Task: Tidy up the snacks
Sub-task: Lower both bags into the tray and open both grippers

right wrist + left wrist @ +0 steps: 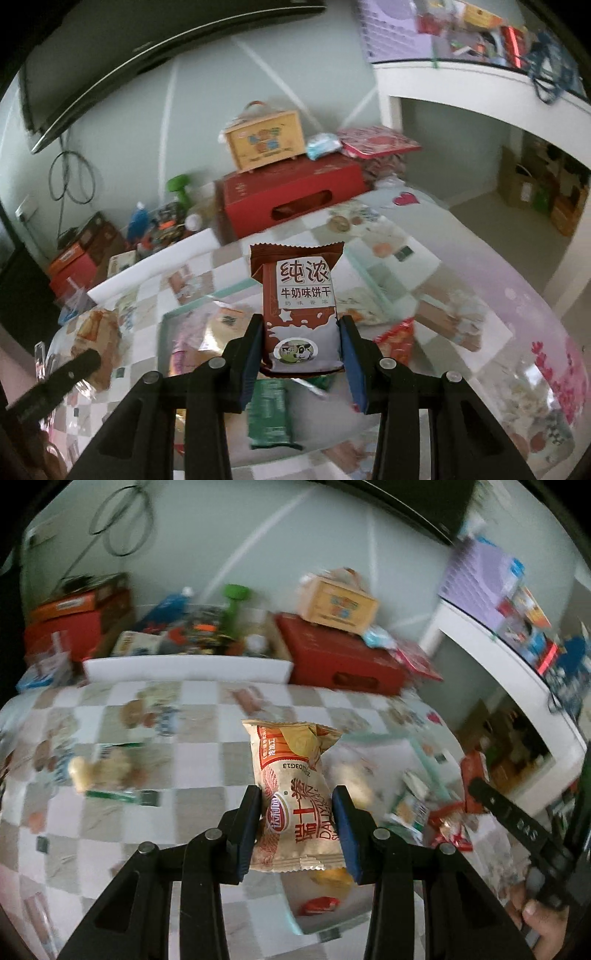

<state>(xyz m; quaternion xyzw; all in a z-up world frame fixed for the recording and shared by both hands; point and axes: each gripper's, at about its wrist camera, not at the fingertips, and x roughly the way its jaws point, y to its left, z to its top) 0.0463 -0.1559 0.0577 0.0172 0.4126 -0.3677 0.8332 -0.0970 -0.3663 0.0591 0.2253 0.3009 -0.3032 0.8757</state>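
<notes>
The left gripper [297, 827] is clamped on a beige snack packet [295, 794] with red lettering, its blue pads pressing the packet's two sides; the packet stands upright between the fingers, raised above the checked tablecloth [199, 746]. The right gripper [301, 350] is closed on a brown milk-biscuit packet [299, 314] bearing a cow emblem, likewise upright and held clear of the table. Beneath and beyond the right gripper sits a pale green-rimmed tray [369, 275] with several blurred wrappers in it; a green packet [267, 417] lies near, directly below the jaws. In the left view loose snacks lie scattered on the cloth to the left and right of the held packet, blurred. At the far edge of the table stands a red carton [291, 199] with a yellow box [266, 142] on top. A hand [543, 919] grasps the other tool at the near right of the left view.
</notes>
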